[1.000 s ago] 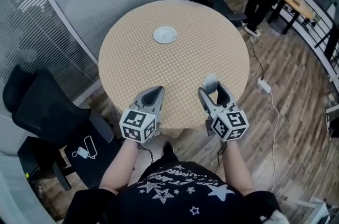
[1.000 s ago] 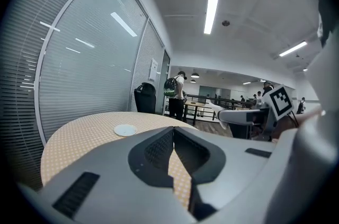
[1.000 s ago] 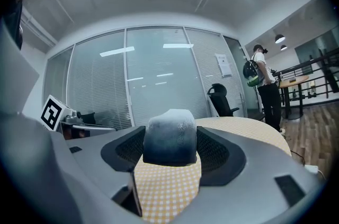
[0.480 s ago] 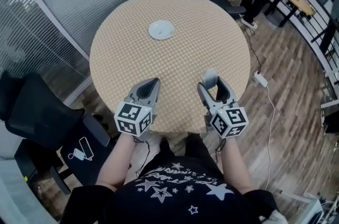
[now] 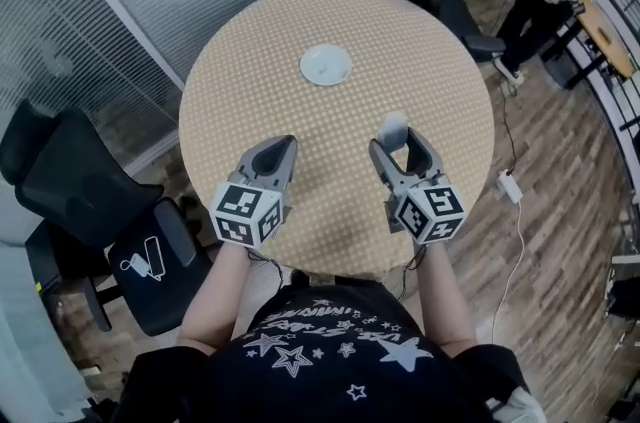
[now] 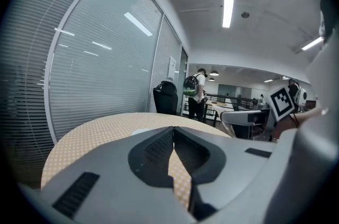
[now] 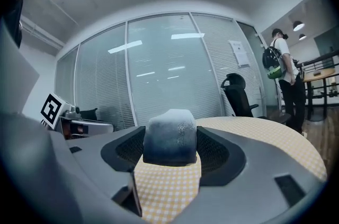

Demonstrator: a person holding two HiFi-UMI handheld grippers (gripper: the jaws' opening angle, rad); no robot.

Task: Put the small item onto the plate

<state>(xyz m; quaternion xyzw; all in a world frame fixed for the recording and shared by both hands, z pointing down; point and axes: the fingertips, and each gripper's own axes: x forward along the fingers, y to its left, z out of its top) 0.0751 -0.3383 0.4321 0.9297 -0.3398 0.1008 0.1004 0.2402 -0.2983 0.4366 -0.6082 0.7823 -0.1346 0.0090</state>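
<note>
One plate point(image 5: 326, 65) lies apart; right gripper point(image 5: 399, 141) pinches one small item point(image 5: 394, 124), left gripper point(image 5: 284, 147) pressed together.

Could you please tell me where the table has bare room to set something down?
Most of the table is bare: left and right of the plate, and the middle band nearer you. The near edge is crowded by the left hand-held gripper and the right hand-held gripper, shut on the item.

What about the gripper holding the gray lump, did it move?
Yes. The right gripper with the lump went forward over the table, closer to the plate.
</note>
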